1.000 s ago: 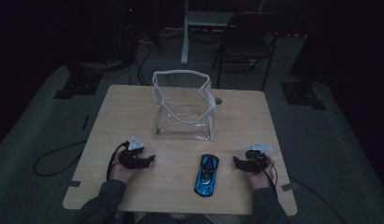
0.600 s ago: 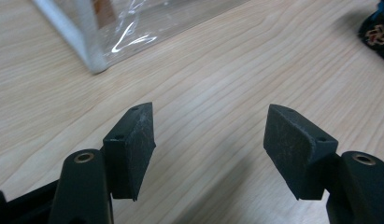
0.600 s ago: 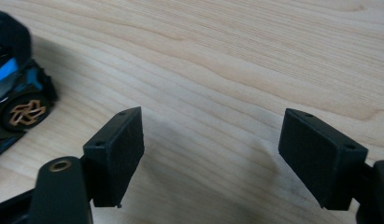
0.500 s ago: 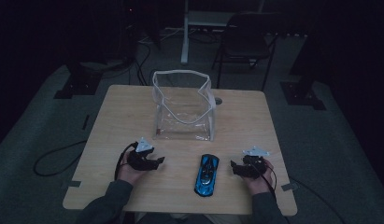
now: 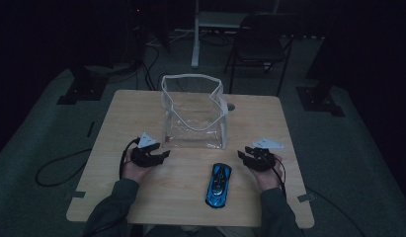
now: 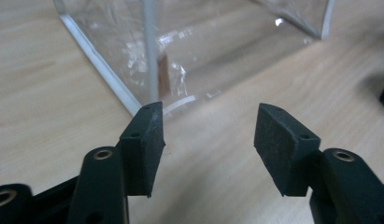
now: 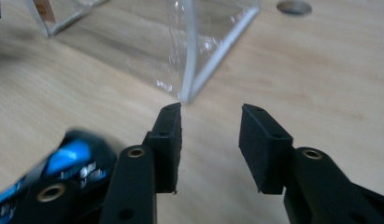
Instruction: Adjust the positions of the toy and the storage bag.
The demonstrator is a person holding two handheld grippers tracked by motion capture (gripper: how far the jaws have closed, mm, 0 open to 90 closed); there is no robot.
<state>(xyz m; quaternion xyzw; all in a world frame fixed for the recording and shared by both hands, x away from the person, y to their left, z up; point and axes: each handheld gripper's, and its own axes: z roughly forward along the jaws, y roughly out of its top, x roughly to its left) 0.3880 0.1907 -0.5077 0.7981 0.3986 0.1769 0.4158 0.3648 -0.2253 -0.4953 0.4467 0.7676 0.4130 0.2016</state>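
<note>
A clear plastic bag with white trim (image 5: 194,112) stands upright at the table's middle, its near corners showing close up (image 6: 147,60) (image 7: 194,51). A blue toy car (image 5: 219,184) lies on the wood in front of it, and its blurred nose (image 7: 70,158) shows at lower left in the right gripper view. My left gripper (image 5: 163,154) (image 6: 208,140) hovers left of the car, pointing at the bag's near left corner; its jaws have just been closing, with nothing between them. My right gripper (image 5: 242,155) (image 7: 210,144) hovers right of the car; its jaws have also just been closing on nothing.
The wooden table (image 5: 141,113) has a small round hole (image 5: 230,106) (image 7: 294,7) behind the bag's right side. A dark chair (image 5: 260,44) and stand bases stand on the floor beyond the far edge. Cables (image 5: 57,168) trail off the left side.
Both hands have lifted off the table and moved a little inward toward the bag. Both grippers' jaws stand narrower than before.
</note>
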